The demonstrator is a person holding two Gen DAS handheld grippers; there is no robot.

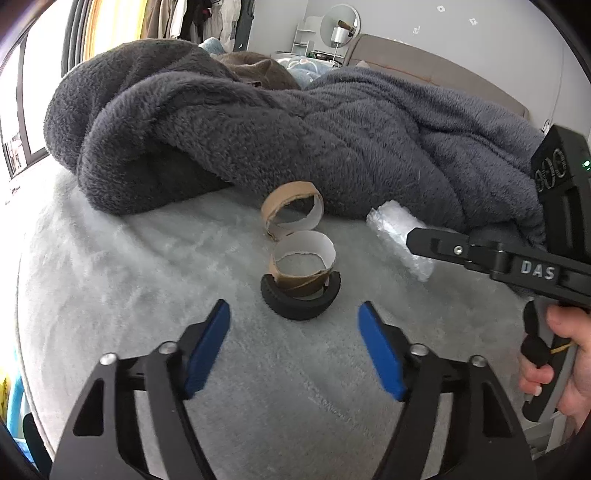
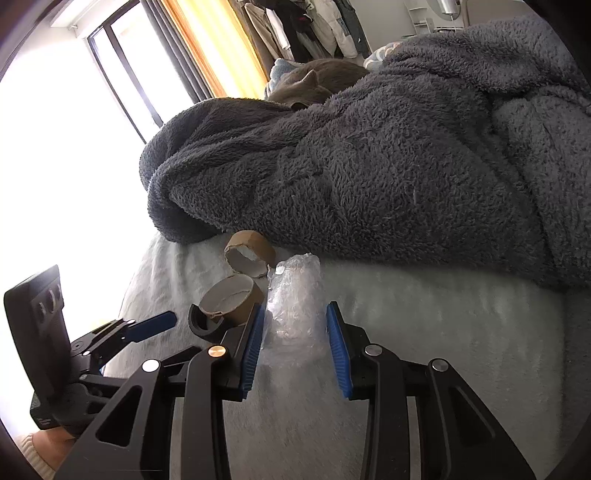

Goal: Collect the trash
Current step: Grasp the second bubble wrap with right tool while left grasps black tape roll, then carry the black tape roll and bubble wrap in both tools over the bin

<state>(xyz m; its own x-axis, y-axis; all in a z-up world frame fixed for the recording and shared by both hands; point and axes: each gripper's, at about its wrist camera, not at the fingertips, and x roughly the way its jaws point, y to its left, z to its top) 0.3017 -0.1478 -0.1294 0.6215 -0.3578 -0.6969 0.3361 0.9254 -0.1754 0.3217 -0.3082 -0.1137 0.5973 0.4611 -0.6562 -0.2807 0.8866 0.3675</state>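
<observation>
On the pale grey bed cover lie two torn cardboard rings and a clear bubble-wrap piece. The near ring stands inside a black curved piece; the far ring lies by the blanket. My left gripper is open, just short of the black piece. My right gripper is open with its blue pads either side of the bubble wrap, which also shows in the left wrist view. The rings show in the right wrist view too.
A thick dark grey fleece blanket is piled across the bed behind the trash. A grey cat lies on it. A bright window is at the left; hanging clothes and a sofa stand behind.
</observation>
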